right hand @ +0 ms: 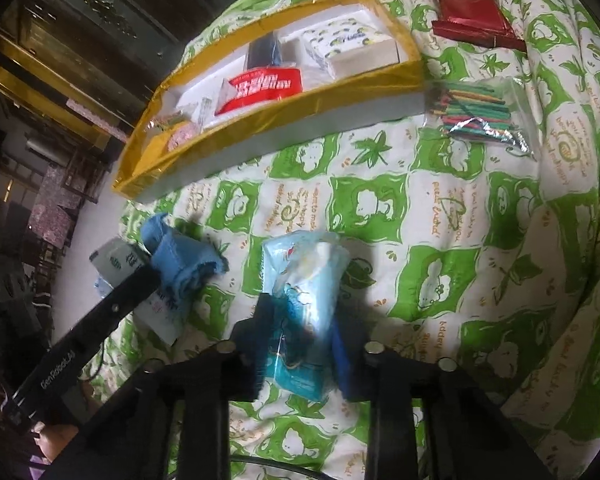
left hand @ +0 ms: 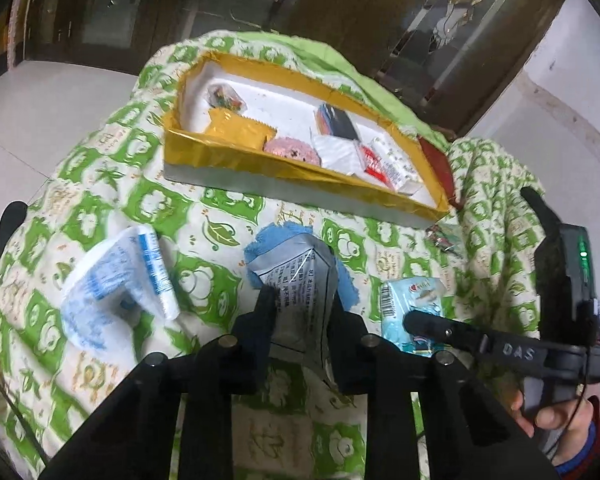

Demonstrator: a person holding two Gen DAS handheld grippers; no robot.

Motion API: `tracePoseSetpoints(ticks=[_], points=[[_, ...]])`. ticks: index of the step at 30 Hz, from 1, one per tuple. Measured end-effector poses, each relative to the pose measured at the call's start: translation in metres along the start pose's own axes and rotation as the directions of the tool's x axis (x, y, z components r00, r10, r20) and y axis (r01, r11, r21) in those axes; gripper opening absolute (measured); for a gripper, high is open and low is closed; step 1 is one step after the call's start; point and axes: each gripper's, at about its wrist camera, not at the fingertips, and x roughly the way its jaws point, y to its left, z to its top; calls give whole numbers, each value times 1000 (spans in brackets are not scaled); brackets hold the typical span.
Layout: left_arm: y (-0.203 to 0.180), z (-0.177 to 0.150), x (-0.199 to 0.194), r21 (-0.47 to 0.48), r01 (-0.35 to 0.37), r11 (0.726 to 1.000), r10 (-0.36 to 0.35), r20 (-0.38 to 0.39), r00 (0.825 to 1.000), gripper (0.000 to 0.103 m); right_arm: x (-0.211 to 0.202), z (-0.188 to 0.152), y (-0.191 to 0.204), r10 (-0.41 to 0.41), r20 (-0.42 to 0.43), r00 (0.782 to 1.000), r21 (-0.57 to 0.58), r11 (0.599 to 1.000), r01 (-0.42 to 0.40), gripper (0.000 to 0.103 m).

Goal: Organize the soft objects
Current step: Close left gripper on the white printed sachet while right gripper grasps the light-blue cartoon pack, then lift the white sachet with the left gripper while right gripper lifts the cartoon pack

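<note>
My left claw (left hand: 300, 312) is clenched on a grey printed pouch (left hand: 300, 280), its long axis running up the frame from the fingers, over a blue cloth (left hand: 260, 242). My right claw (right hand: 300, 336) grips a light-blue tissue pack (right hand: 300, 280), also pointing up-frame toward the yellow tray (right hand: 284, 100). Open quilt (right hand: 460, 208) lies between both packs and the tray's near edge at upper centre.

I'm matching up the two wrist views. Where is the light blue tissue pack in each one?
Left wrist: the tissue pack sits lower right, with the right tool reaching it.
Right wrist: the tissue pack sits centre-bottom, between that tool's fingers.
Shared landmark: gold-rimmed tray.
</note>
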Motion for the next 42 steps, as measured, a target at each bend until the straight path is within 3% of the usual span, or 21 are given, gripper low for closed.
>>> tracePoseSetpoints(ticks=[5,16,42], points=[[6,0,-20,-39,47,998,-46,46,998,24,-10,1,0,12,32,999,-16,1000,-11,15],[6,1,-26,-42,62,997,-59,73,996,24,-27,1,7,9,92,996,-64,998,-3,15],[5,-1,-23,-23,54,998,-53,63,997,24,-27,0,5,16,89,996,-52,999,-12,15]])
